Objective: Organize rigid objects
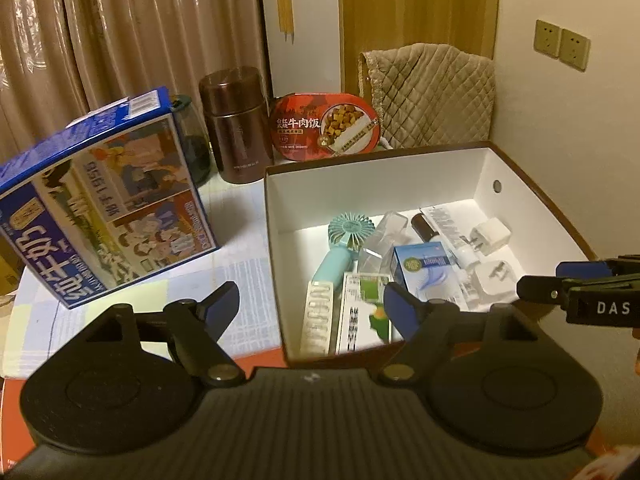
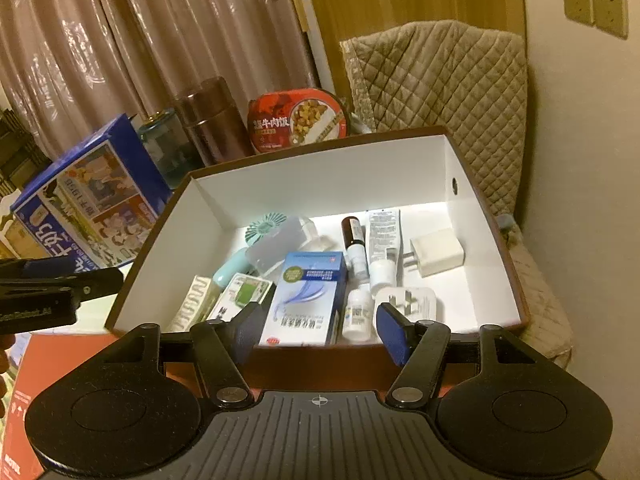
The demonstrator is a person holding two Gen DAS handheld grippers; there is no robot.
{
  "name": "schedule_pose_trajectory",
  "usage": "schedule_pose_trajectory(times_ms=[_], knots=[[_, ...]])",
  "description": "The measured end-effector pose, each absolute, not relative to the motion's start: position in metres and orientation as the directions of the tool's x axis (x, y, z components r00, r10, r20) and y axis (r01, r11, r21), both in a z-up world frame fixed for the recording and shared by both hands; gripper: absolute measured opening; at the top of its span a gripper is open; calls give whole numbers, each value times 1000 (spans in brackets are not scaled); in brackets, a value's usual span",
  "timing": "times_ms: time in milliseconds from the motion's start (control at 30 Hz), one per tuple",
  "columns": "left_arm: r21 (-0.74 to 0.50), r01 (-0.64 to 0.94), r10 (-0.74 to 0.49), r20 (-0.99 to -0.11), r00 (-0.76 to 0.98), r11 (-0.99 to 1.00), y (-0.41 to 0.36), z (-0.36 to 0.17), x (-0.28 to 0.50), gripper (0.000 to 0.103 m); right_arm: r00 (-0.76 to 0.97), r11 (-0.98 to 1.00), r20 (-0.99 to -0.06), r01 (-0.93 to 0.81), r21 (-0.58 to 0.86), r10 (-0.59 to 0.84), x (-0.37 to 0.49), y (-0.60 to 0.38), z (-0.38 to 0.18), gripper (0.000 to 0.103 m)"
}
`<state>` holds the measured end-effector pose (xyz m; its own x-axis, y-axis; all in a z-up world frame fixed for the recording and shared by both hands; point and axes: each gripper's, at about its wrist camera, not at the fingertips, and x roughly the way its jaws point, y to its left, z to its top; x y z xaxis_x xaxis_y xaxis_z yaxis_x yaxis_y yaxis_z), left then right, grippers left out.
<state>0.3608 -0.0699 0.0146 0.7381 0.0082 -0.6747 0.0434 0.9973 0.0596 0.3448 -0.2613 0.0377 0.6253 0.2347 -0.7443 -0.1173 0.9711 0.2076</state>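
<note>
Inside the box (image 2: 472,216), fan (image 2: 262,230) half hidden under clear case (image 2: 280,246), labels blurred

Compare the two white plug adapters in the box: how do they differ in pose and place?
The far adapter lies on its side by the right wall, prongs pointing left toward the white tube. The near adapter lies flat with prongs facing up, close to the box front edge beside the small white bottle. The far one looks blockier. Both are white and lie loose, ungripped.
</note>
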Motion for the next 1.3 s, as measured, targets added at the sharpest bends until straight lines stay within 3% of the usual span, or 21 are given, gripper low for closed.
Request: schedule_pose_trajectory(times_ms=[567, 1300], knots=[[19, -12, 22, -687, 726, 1000, -23, 33, 227, 76, 622, 972, -748, -126, 198, 233, 236, -209, 72, 61], [-19, -110, 61, -735, 676, 994, 22, 17, 74, 76, 509, 934, -797, -302, 189, 326, 104, -115, 57, 61]])
